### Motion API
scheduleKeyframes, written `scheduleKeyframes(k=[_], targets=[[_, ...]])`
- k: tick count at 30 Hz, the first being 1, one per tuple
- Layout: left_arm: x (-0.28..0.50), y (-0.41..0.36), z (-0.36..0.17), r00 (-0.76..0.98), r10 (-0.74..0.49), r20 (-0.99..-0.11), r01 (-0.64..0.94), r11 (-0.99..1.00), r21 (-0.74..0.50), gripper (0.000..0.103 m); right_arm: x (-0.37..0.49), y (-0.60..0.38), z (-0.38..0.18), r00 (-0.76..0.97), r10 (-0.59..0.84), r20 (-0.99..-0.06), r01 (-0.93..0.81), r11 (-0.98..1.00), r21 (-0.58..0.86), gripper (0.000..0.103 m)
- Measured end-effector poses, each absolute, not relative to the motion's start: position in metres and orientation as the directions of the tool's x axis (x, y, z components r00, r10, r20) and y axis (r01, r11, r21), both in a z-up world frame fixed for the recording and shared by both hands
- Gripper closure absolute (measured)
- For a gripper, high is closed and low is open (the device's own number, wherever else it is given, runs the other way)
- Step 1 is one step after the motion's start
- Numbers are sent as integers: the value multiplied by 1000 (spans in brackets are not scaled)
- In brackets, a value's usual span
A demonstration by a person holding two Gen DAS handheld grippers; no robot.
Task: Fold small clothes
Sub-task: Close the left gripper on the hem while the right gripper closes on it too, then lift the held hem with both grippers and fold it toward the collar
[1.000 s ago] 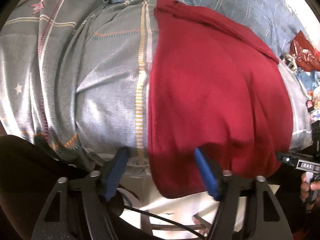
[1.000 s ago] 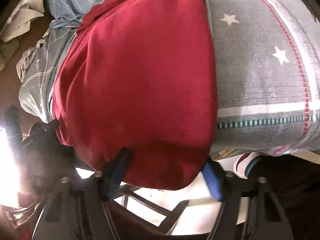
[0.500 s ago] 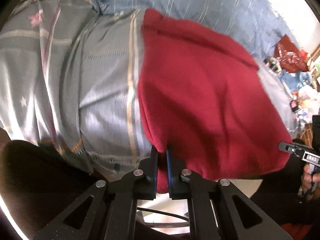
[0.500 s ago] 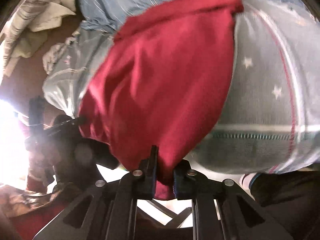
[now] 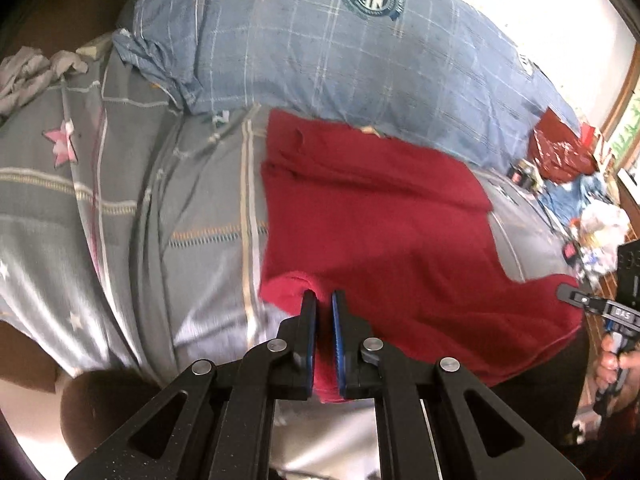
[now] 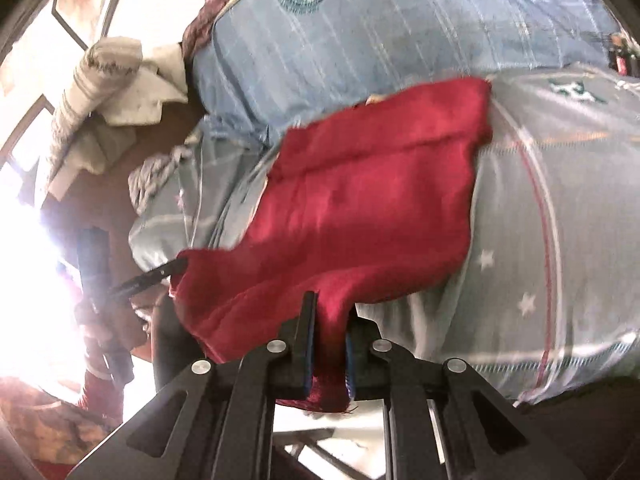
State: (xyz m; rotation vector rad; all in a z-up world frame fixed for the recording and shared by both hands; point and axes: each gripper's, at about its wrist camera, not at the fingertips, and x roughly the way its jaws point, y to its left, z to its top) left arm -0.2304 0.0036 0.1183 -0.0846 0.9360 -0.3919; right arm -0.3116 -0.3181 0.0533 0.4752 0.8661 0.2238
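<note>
A red garment (image 5: 380,216) lies spread on a bed covered by a grey starred sheet (image 5: 120,208), its far edge near a blue checked pillow (image 5: 320,52). The near hem hangs toward the bed's front edge.

The left gripper (image 5: 324,304) has its jaws together, clamped on the near left corner of the garment, with red cloth bunched between the blue pads. The right gripper (image 6: 330,312) is likewise clamped on the near right corner; a tuft of hem sticks out below its jaws. In the right view, the cloth between the two corners is lifted off the sheet and sags slightly.

The step in hand appears to be folding the near hem over to meet the far edge. To do it well, both grippers should probably rise together and travel forward at the same pace, keeping the held edge taut and level so no crease forms. The corners should be laid squarely on the far corners before either grip lets go. The far edge looks slightly rumpled, so alignment may need care.
</note>
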Motion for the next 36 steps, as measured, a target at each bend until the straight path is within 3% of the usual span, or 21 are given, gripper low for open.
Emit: scheduleKeyframes(k=[11,36], targets=[[-199,-30,111,652,-261,-712,223,963,-150,97,-259,-329,60,711,258,-654,80,894,440,93],[-100,-63,106,706,-232,-670,183,972,-145,97,-168,-358,67,753,139,-643,155,913,379,93]])
